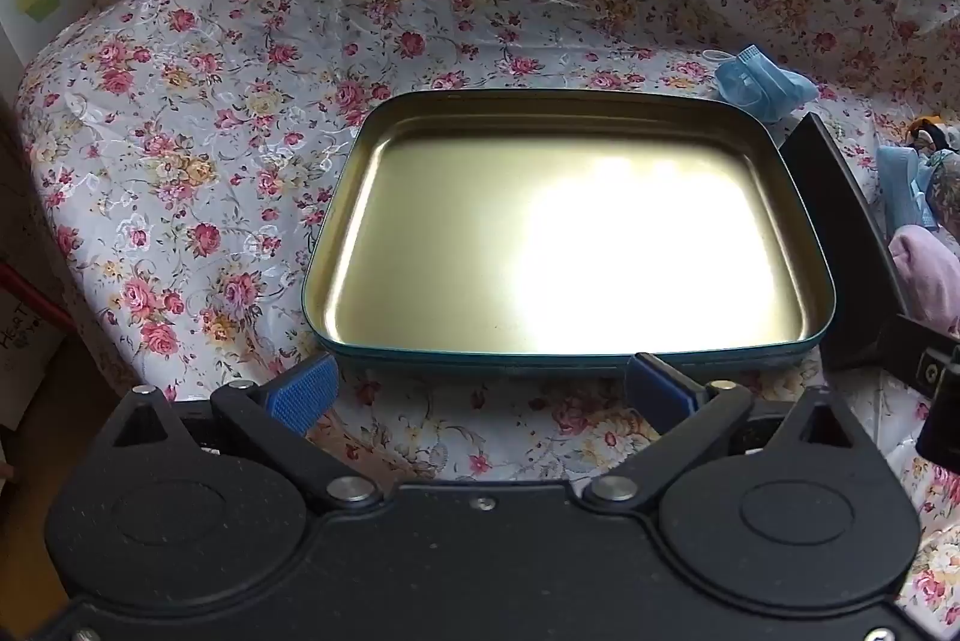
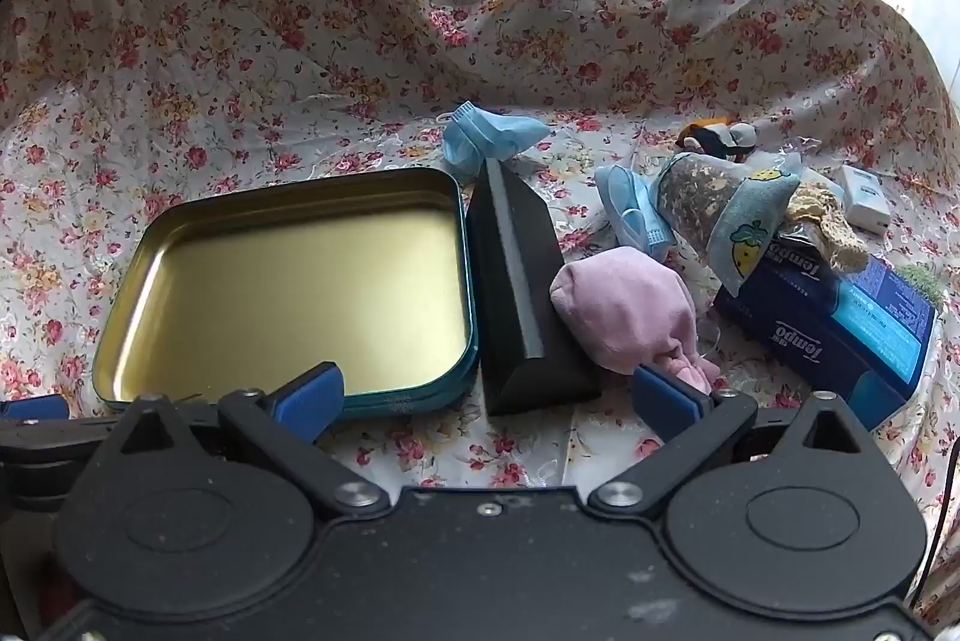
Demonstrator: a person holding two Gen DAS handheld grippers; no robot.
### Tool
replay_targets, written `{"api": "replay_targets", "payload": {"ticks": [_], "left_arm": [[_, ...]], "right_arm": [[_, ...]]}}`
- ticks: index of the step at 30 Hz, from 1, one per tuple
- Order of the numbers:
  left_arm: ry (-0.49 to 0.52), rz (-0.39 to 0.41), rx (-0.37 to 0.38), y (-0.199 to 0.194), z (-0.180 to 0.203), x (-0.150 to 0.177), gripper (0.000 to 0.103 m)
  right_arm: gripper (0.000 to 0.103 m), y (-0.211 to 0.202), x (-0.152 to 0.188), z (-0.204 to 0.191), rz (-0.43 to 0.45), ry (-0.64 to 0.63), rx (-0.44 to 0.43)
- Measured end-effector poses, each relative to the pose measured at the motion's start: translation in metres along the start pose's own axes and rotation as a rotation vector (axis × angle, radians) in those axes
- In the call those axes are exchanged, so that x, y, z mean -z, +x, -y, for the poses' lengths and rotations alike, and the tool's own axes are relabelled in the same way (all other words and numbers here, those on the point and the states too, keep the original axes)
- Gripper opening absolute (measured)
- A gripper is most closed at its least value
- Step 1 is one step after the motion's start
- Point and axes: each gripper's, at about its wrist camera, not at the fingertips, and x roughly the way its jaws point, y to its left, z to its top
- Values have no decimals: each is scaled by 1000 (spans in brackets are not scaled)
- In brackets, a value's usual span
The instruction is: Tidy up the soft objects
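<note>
A shallow teal tin with a gold inside lies empty on the flowered cloth. My left gripper stands open just before its near rim, nothing between the blue pads. My right gripper is also open, near the end of a black wedge-shaped block. Right of the block lies a pink cloth pouch. Two crumpled blue face masks lie behind, one past the tin, one beside a sachet in strawberry-print cloth.
A blue Tempo tissue pack lies at the right, with a yellow crocheted piece on it. A small black and white toy and a white charger sit further back. The flowered cloth rises into a wall behind.
</note>
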Motion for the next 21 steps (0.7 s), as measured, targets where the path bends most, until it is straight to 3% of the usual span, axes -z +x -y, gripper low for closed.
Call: {"api": "replay_targets", "payload": {"ticks": [21], "left_arm": [[-6,-4,-8,1,0,2,99]], "right_arm": [[102,2,3,-1,-13,-4,-7]]}}
